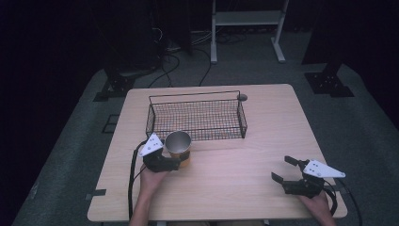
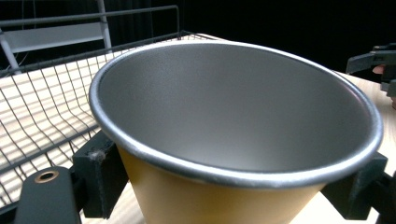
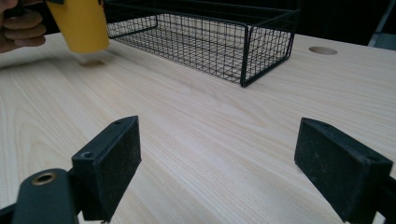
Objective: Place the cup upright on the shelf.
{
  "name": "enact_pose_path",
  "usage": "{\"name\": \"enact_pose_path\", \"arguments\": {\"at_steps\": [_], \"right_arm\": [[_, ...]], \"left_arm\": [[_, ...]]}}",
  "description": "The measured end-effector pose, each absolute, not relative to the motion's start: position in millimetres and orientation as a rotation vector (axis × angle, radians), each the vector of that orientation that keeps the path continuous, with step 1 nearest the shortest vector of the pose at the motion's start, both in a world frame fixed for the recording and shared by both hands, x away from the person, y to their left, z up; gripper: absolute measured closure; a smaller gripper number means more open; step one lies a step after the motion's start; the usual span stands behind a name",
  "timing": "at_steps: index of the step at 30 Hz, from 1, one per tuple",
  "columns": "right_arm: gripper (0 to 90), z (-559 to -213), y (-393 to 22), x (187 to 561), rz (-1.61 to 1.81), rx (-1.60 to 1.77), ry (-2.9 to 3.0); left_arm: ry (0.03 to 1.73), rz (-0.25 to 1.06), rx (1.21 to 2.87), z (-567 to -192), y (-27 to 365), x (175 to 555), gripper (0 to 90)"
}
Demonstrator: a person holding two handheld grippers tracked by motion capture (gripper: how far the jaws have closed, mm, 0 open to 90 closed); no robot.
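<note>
Left tongs (image 1: 178,163) closed on a yellow cup (image 1: 179,149) with a grey metallic lining and rolled rim; in the left gripper view the two black jaws press against opposite sides of the cup's yellow wall (image 2: 205,200) just under the rim. Cup held upright to slightly tilted, mouth open upward, interior bare. In the right gripper view the cup's base (image 3: 81,28) hangs clear of the surface (image 3: 196,140), a faint shadow on the wood beneath it; the fingers (image 3: 23,28) of the person's left hand show beside it at the frame's upper left. The cup sits just in front of the near left corner of the black wire basket (image 1: 196,117), close to its front wall, outside it. Right tongs (image 1: 285,170) wide open, nothing between the jaws; in the right gripper view the two black pads (image 3: 114,163) stand well apart over bare light wood. Right tongs lie low near the front right part of the surface, well apart from cup and basket, with the person's right hand (image 1: 320,203) behind them. Basket stands toward the far middle of the surface (image 1: 263,141), long side facing the person, interior bare mesh. A small round hole (image 1: 242,97) in the wood just beyond the basket's far right corner. Grey floor (image 1: 61,155) around the surface; a white frame stand (image 1: 247,21) and cables in the dark background.
</note>
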State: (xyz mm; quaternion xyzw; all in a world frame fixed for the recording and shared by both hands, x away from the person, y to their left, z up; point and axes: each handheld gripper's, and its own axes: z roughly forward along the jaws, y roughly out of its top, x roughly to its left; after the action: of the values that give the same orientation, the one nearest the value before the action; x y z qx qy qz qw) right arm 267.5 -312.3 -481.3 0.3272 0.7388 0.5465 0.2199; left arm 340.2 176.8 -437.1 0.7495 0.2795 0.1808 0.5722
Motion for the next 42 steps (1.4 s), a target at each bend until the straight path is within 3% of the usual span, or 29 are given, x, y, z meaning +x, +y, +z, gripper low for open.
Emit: {"name": "enact_pose_path", "arguments": {"at_steps": [24,42], "right_arm": [[13.6,-481,-314,268,1.526,0.901,2.042],[13.6,-481,-314,268,1.53,0.914,2.036]], "left_arm": [[0.618,0.412,1.749,-375,155,411,14.5],[0.66,0.389,1.769,-360,143,470,14.5]]}}
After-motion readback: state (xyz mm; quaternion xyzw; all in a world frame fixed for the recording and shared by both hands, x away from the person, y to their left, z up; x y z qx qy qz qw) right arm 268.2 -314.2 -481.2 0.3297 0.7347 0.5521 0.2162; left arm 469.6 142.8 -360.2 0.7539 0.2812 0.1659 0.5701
